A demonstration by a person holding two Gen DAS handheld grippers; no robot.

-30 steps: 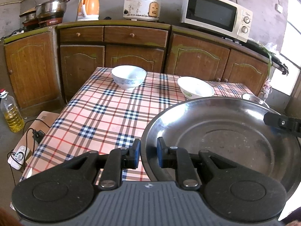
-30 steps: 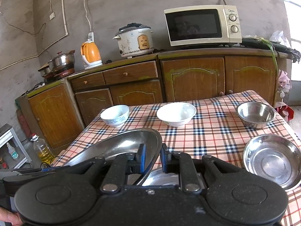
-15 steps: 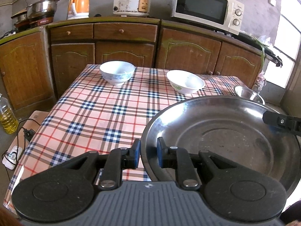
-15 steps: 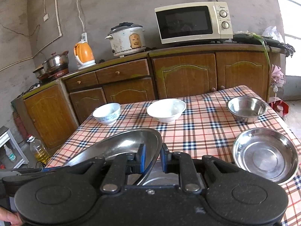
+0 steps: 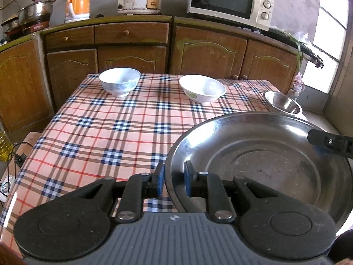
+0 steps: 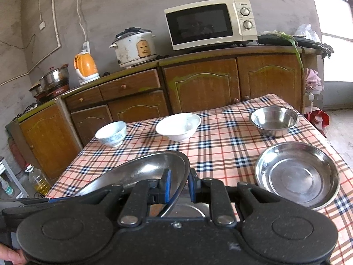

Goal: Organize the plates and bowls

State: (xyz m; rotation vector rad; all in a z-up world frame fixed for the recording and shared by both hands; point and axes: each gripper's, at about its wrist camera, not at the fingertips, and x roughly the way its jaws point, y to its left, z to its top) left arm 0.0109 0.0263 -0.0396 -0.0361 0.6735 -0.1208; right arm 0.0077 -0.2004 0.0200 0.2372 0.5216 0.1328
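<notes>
1. Since the earlier frame, both grippers have advanced over the counter (image 5: pixel 106 137) with the large steel plate (image 5: pixel 264 163); the far bowls sit lower in both views.
2. The left gripper (image 5: pixel 174 182) is clamped on the plate's near-left rim, fingers (image 5: pixel 159 182) pinching its edge. The right gripper (image 6: pixel 179 186) is clamped on the opposite rim. A two-point hold likely keeps the wide plate steady.
3. The plate hangs above the counter, tilted, near the smaller steel plate (image 6: pixel 296 174).
4. The steel bowl (image 6: pixel 273 120) and two white bowls (image 6: pixel 178 129) stand apart, unstacked.
5. Both grippers point forward and downward.
</notes>
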